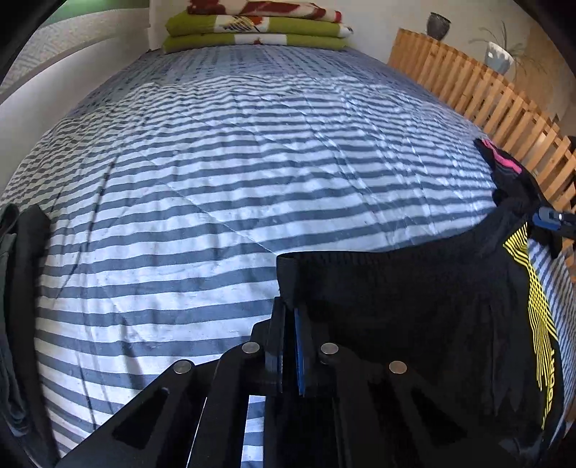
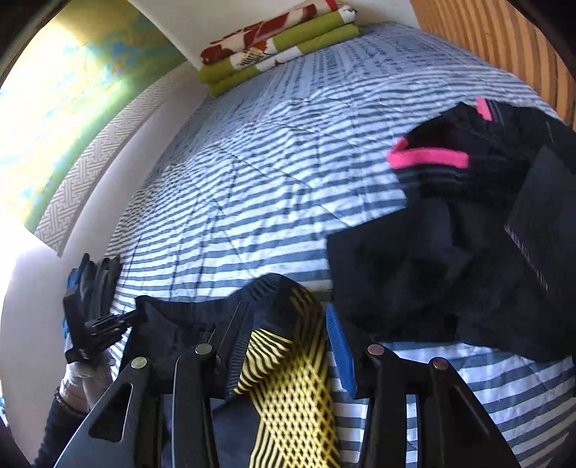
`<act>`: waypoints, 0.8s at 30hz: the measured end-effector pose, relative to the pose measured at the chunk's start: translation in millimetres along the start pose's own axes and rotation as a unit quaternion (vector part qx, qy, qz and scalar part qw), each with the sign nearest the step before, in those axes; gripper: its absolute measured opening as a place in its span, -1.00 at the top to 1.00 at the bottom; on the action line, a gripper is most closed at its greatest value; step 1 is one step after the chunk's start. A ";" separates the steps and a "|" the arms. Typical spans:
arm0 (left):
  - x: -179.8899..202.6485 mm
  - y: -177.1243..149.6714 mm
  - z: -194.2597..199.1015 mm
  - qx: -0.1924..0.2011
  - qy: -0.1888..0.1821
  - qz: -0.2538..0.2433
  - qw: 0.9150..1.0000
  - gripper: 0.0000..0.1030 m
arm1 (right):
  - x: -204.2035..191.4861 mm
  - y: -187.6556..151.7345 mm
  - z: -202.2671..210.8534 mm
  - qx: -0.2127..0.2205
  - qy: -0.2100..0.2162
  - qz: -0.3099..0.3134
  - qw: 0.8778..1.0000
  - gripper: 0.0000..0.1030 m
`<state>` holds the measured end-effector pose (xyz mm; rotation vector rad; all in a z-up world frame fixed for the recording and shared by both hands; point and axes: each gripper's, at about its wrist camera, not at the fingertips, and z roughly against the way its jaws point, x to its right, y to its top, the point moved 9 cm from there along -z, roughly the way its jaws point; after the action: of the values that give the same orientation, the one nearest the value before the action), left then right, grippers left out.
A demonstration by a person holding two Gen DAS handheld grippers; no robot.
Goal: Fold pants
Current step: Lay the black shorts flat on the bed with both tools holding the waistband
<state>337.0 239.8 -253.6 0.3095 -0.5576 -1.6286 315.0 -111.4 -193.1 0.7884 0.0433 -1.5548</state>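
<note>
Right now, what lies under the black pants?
The striped bed cover lies under the black pants. Whether anything else sits beneath the fabric is hidden.

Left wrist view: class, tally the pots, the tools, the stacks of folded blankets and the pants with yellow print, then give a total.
Pots: 2, a dark pot and a pale pot
Tools: 2, the left tool and the right tool
Stack of blankets: 1
Pants: 1
Total: 6

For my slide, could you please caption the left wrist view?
Left gripper shut on the waistband corner of black pants with yellow print, on a striped bedspread.
</note>
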 end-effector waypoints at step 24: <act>-12.2 25.3 -14.4 0.020 -0.041 0.036 0.998 0.25 | -0.8 20.4 -59.4 0.014 -0.124 0.084 0.989 0.93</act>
<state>367.5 247.8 -253.9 0.2495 -0.6576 -1.5682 359.8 -86.3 -229.4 0.6004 -0.2229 -1.4836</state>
